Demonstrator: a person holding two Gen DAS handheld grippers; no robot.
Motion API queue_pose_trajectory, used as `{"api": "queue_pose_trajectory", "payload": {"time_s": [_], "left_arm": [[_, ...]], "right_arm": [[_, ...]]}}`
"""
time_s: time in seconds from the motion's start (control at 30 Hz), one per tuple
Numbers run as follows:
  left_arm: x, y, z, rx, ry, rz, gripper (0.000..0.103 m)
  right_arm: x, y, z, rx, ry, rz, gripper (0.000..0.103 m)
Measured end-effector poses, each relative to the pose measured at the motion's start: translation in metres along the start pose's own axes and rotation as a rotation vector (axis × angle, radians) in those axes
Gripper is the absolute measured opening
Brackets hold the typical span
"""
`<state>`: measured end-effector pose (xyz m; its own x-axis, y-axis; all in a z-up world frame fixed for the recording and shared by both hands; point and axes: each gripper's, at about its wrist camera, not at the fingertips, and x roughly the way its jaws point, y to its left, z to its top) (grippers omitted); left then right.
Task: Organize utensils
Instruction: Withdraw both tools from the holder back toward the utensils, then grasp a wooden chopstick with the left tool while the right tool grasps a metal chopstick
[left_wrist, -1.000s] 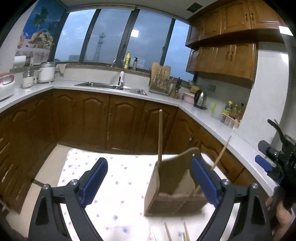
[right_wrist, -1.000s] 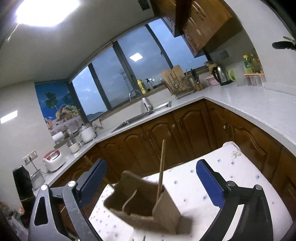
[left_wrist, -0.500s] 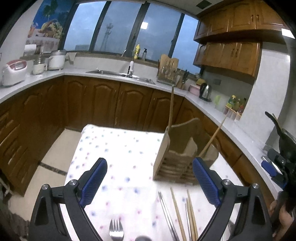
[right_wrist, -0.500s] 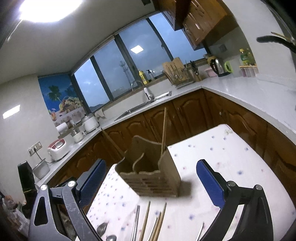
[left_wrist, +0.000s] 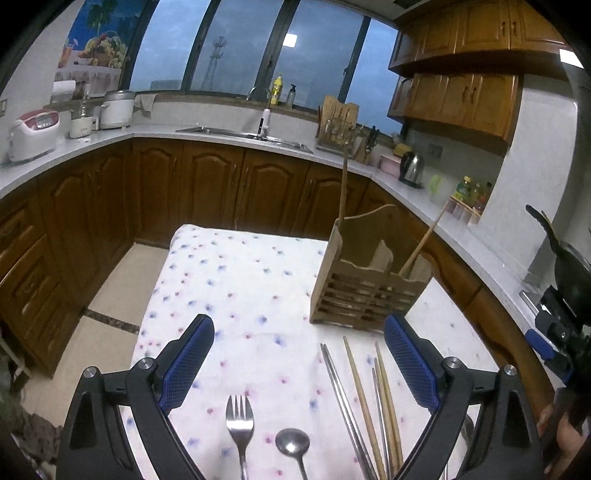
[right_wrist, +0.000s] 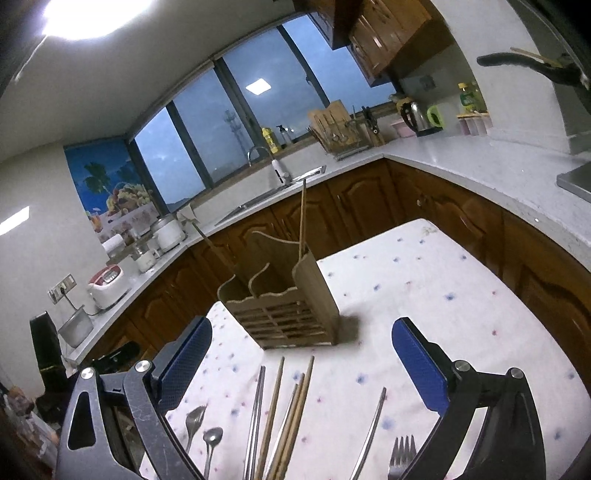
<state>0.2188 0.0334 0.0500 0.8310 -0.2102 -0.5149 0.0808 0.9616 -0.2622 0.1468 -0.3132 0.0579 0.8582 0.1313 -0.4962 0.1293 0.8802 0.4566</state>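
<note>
Both grippers, left (left_wrist: 298, 363) and right (right_wrist: 301, 363), hover empty, jaws apart; chopsticks (left_wrist: 364, 398) between them, caddy (left_wrist: 369, 286) just beyond.

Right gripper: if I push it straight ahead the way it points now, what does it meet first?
Probably the slatted wooden utensil holder, standing ahead between the open blue-padded fingers of the right gripper. The loose wooden chopsticks lie lower on the flowered tablecloth; depth is unclear, so it may pass over them.
</note>
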Motion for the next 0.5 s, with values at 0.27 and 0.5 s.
{"api": "queue_pose_trajectory", "payload": {"time_s": [0.27,0.5], "left_arm": [[-0.001,-0.006,-0.006,0.008,0.032,-0.007,0.094],[0.011,-0.016,-0.011,0.025,0.098,-0.007,0.094]], "right_arm": [[-0.002,-0.001,-0.012,-0.017,0.032,-0.024,0.099],[0.008,-0.005,-0.027,-0.025,0.097,-0.074,0.099]]}}
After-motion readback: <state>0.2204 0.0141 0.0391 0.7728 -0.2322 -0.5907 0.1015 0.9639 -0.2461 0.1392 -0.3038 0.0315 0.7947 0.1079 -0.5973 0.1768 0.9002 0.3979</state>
